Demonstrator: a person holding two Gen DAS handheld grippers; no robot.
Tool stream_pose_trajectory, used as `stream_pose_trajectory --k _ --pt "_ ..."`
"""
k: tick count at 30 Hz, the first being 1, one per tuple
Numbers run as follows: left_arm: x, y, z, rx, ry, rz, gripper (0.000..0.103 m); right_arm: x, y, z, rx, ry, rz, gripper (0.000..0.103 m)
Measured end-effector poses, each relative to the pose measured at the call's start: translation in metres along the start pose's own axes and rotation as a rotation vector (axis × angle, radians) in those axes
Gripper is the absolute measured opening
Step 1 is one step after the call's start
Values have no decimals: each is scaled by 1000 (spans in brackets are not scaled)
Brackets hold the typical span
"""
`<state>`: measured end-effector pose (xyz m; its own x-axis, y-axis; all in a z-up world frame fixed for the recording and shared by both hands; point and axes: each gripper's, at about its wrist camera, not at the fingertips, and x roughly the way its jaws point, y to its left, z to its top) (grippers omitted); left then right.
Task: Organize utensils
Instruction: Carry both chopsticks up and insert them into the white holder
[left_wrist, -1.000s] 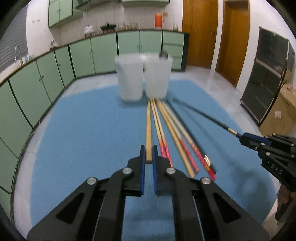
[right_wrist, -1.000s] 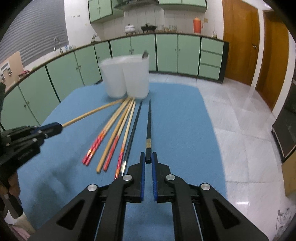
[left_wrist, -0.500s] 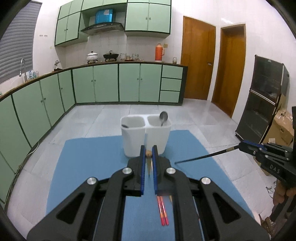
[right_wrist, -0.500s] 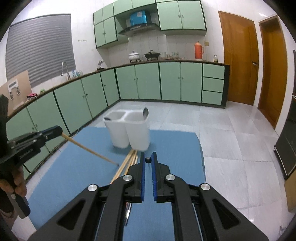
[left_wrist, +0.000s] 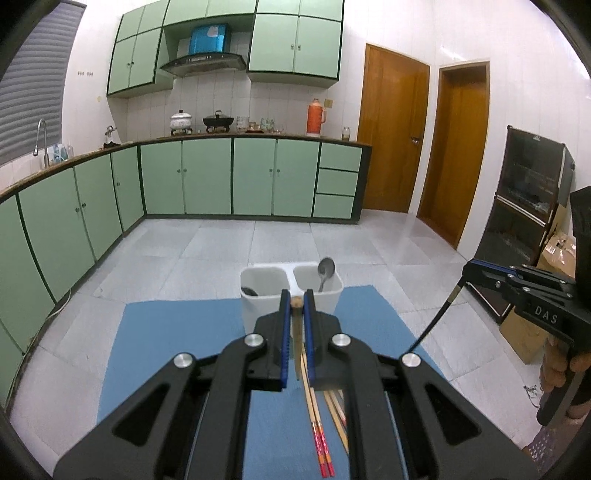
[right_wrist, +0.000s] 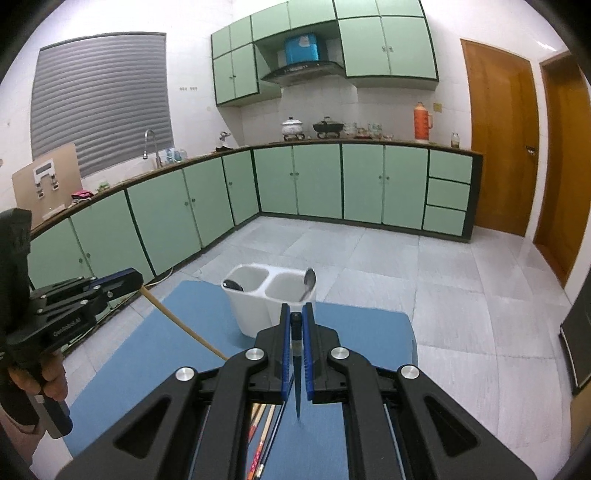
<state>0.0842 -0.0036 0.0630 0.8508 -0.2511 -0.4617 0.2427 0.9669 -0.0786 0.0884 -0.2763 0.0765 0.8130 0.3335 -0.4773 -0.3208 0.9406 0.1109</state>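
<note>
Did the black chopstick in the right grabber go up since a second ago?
Yes. The black chopstick lay along the blue mat before; now the right gripper holds it lifted, hanging tip-down above the mat.

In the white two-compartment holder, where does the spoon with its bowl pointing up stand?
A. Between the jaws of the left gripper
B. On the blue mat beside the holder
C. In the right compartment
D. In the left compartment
C: the upright spoon leans inside the right compartment of the white holder, its bowl above the rim.
</note>
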Motion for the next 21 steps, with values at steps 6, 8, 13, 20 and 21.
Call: stream_pose_trajectory --k 6,8,13,20,21 --pt "-5 10 28 -4 -59 -2 6 -3 0 28 -14 -50 42 6" --pt "-6 11 43 0 -91 5 6 -4 2 42 -24 -75 51 6" --pt "-3 13 77 0 -168 10 6 -1 7 85 -49 -150 77 6" --pt "30 11 116 18 -229 31 6 29 10 131 -51 -198 88 6" --pt "41 11 119 24 -230 43 6 38 10 134 -50 -193 89 6"
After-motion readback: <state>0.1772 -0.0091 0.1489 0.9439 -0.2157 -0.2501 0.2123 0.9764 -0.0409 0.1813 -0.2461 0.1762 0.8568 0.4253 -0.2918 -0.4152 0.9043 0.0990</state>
